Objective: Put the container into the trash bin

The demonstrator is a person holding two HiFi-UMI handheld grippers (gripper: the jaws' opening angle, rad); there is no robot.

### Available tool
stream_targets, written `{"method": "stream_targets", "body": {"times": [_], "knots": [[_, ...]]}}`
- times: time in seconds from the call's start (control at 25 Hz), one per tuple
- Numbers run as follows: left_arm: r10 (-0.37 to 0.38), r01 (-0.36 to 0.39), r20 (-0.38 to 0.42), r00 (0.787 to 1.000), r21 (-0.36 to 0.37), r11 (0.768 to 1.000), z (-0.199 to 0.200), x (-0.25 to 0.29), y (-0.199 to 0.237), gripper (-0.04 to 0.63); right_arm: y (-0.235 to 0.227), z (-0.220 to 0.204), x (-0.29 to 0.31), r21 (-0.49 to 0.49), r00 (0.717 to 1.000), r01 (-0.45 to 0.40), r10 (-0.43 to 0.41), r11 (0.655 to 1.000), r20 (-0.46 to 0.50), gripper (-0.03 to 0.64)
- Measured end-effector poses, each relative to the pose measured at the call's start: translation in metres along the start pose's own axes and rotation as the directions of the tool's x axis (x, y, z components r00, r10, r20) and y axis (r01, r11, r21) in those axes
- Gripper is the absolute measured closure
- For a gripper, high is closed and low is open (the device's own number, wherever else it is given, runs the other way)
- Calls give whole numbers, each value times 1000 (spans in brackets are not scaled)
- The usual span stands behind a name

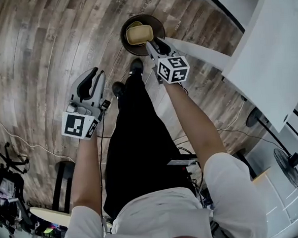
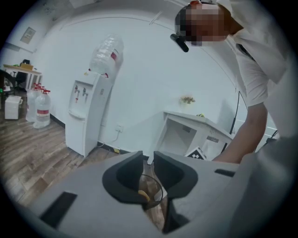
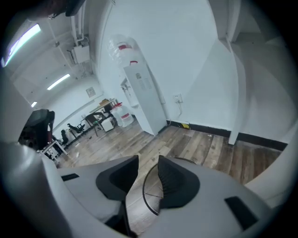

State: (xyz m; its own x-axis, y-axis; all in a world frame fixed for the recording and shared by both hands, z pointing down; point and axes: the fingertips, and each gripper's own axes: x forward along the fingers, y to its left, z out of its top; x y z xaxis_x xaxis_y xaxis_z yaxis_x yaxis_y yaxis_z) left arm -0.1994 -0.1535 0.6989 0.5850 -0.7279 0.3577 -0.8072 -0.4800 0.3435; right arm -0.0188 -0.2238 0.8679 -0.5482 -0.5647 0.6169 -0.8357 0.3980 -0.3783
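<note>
I see the wooden floor (image 1: 43, 57) spreading far and left, a white table (image 1: 277, 56) on the right, and the round dark trash bin (image 1: 156, 24) at the far centre. The yellowish container (image 1: 137, 34) lies inside that bin, so the task looks done. My right gripper (image 1: 153, 45) hangs at the bin's near edge, jaws apart and empty. My left gripper (image 1: 90, 80) hangs nearer and to the left, jaws narrowly apart and empty. I judge the container light, thin-walled and easily crushed, best pinched gently at its rim.

the trash bin (image 1: 126, 45) stands on wood floor (image 1: 33, 58).
</note>
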Motion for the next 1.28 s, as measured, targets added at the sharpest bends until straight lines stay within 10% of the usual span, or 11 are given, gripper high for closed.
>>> {"method": "stream_targets", "body": {"times": [0.72, 0.96, 1.28], "knots": [[69, -106, 251, 966, 138, 985, 250, -147, -64, 520, 195, 296, -296, -335, 875, -50, 203, 941, 439, 524], [76, -140, 336, 939, 171, 975, 325, -215, -92, 520, 246, 363, -417, -453, 786, 55, 241, 890, 569, 552], [9, -142, 436, 900, 272, 952, 381, -270, -155, 525, 250, 383, -553, -381, 659, 154, 192, 912, 727, 568]]}}
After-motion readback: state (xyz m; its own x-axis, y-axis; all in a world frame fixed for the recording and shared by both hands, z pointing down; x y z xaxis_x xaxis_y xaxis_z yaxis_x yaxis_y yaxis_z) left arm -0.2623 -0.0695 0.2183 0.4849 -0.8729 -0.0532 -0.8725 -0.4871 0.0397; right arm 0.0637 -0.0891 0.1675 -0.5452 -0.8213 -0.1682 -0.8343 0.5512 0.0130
